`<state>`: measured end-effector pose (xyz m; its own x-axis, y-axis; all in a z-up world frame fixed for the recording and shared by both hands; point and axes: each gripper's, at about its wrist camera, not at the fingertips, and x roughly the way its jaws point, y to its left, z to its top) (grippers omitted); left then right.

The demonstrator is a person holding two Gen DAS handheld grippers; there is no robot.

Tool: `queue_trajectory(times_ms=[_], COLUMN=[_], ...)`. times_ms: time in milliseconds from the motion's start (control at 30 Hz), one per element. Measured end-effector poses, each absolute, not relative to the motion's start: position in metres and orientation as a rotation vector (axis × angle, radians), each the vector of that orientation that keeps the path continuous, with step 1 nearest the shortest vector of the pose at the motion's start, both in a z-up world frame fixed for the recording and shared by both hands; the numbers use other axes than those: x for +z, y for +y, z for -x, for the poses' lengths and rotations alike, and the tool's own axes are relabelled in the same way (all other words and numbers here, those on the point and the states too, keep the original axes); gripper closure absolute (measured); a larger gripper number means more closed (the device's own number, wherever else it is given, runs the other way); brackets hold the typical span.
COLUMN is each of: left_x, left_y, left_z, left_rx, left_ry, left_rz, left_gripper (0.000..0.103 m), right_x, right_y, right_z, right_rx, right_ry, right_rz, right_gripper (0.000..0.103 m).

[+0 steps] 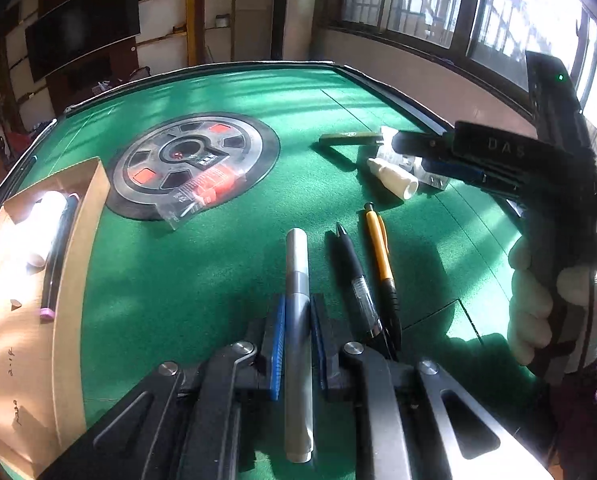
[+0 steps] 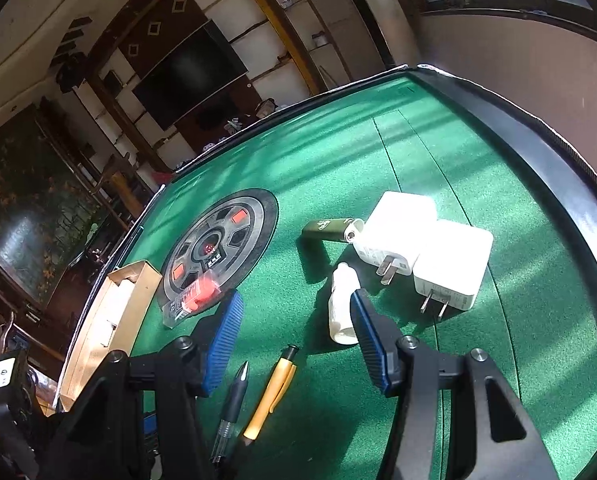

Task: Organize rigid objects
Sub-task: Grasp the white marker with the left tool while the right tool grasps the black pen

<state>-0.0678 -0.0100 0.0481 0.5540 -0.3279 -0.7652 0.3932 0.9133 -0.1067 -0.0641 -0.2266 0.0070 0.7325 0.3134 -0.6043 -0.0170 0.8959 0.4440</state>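
Note:
My left gripper [image 1: 297, 312] is shut on a silver-grey marker [image 1: 297, 280] that lies along the green felt table [image 1: 218, 264]. A black pen [image 1: 354, 276] and a yellow pen [image 1: 382, 256] lie just right of it. My right gripper [image 2: 294, 312] is open and empty above the table, near a small white bottle [image 2: 340, 312]; it also shows in the left wrist view [image 1: 430, 152]. The black pen [image 2: 234, 396] and yellow pen [image 2: 272, 392] lie below it. Two white chargers [image 2: 398, 228] [image 2: 454, 264] and an olive lighter [image 2: 328, 230] lie beyond.
A cardboard box [image 1: 78, 240] at the left holds a white bottle [image 1: 46, 224] and a dark pen [image 1: 60, 248]. A clear packet with red pieces [image 1: 208, 192] lies on the round black centre disc [image 1: 194, 160]. The table's raised black rim [image 2: 538, 152] runs along the right.

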Motion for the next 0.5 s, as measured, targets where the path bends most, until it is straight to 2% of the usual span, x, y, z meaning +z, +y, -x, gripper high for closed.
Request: queue_trajectory(times_ms=[333, 500], left_x=[0.086, 0.098], left_y=[0.072, 0.102], left_z=[0.104, 0.12], left_rx=[-0.398, -0.391], left_ry=[0.766, 0.709], left_rz=[0.125, 0.192], left_gripper=[0.091, 0.091], right_x=[0.003, 0.004], right_y=[-0.194, -0.154], right_z=[0.078, 0.085], right_rx=[0.346, 0.395], right_ry=[0.851, 0.92], right_rz=[-0.508, -0.402], right_gripper=[0.048, 0.048])
